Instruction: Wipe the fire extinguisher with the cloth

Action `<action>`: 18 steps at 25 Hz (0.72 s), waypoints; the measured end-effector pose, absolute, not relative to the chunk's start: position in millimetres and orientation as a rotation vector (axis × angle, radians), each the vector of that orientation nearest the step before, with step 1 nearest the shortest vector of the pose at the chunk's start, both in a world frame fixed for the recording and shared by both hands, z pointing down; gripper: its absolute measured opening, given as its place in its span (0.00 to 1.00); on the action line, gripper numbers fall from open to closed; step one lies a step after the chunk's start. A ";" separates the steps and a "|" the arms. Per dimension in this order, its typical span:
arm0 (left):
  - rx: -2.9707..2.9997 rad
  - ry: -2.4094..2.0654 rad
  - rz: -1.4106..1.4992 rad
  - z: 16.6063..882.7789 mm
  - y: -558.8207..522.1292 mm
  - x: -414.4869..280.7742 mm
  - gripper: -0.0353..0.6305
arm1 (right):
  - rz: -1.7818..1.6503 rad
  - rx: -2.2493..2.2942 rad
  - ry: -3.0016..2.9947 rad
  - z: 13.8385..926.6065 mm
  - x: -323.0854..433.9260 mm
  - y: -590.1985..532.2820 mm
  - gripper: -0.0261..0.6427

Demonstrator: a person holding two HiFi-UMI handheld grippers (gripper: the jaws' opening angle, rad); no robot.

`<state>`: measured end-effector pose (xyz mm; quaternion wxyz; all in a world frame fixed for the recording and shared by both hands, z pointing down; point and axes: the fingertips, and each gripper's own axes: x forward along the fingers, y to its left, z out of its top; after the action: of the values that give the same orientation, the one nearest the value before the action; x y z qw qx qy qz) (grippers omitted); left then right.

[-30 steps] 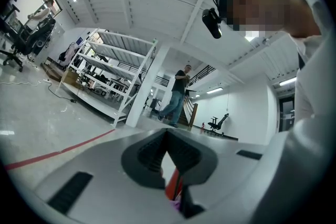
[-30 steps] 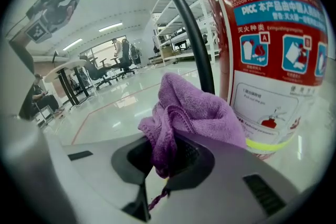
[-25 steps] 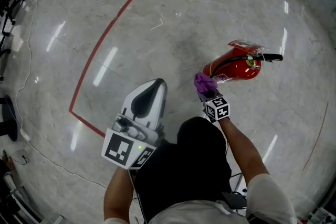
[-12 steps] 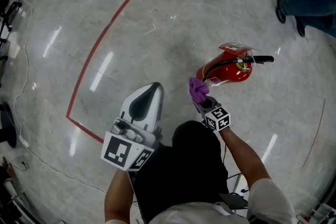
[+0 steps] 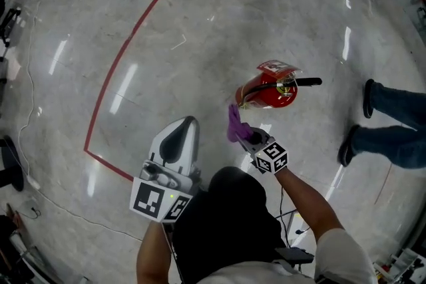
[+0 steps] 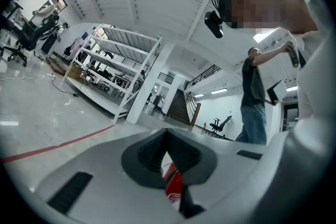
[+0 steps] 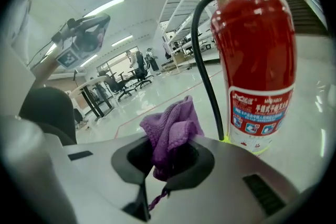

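Observation:
A red fire extinguisher [image 5: 269,91] with a black hose and handle stands upright on the glossy floor; in the right gripper view the fire extinguisher [image 7: 257,60] fills the right side, label facing me. My right gripper [image 5: 243,134] is shut on a crumpled purple cloth [image 5: 235,124]. The cloth [image 7: 170,131] sticks up out of the jaws just left of the cylinder, with a small gap between them. My left gripper [image 5: 182,123] is held low at the left, shut with nothing in it. A sliver of the red extinguisher [image 6: 174,186] shows past its tips.
A red line [image 5: 126,50] curves across the floor at the left. A person's legs and dark shoes [image 5: 383,124] stand at the right, near the extinguisher. Cables [image 5: 30,96] lie along the left edge. White shelving [image 6: 115,65] stands far off.
My right gripper and the cloth have drawn back from the extinguisher's side, which they touched a second ago. A person's legs have walked in at the right. The left gripper holds its place.

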<state>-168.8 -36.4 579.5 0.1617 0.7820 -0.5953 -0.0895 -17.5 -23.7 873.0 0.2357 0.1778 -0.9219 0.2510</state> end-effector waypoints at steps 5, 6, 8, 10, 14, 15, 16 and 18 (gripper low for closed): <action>2.170 -1.657 -0.214 524.3 -39.2 -154.0 0.06 | 0.738 0.508 -2.519 787.1 -6.4 -18.9 0.11; 2.161 -1.649 -0.209 508.5 -39.8 -152.1 0.06 | 0.746 0.512 -2.517 765.7 -4.2 -17.6 0.11; 2.152 -1.638 -0.202 471.8 -41.4 -147.4 0.06 | 0.758 0.521 -2.514 719.4 1.1 -15.5 0.11; 2.156 -1.620 -0.198 430.9 -44.5 -141.8 0.06 | 0.765 0.544 -2.518 668.5 5.8 -16.5 0.11; 2.165 -1.582 -0.186 349.6 -46.7 -131.5 0.06 | 0.759 0.597 -2.537 561.4 12.4 -18.8 0.11; 2.165 -1.575 -0.186 329.6 -46.8 -129.9 0.06 | 0.757 0.609 -2.544 534.4 13.1 -19.5 0.11; 2.166 -1.568 -0.187 309.2 -46.8 -128.7 0.06 | 0.756 0.625 -2.552 507.3 13.2 -20.0 0.11; 2.173 -1.557 -0.191 267.6 -45.0 -128.2 0.06 | 0.756 0.664 -2.569 452.1 12.6 -19.5 0.11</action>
<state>-128.2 -45.0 267.6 0.2288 0.7892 -0.5656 -0.0694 12.6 -19.5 452.1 0.1900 0.2363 -0.9141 0.2691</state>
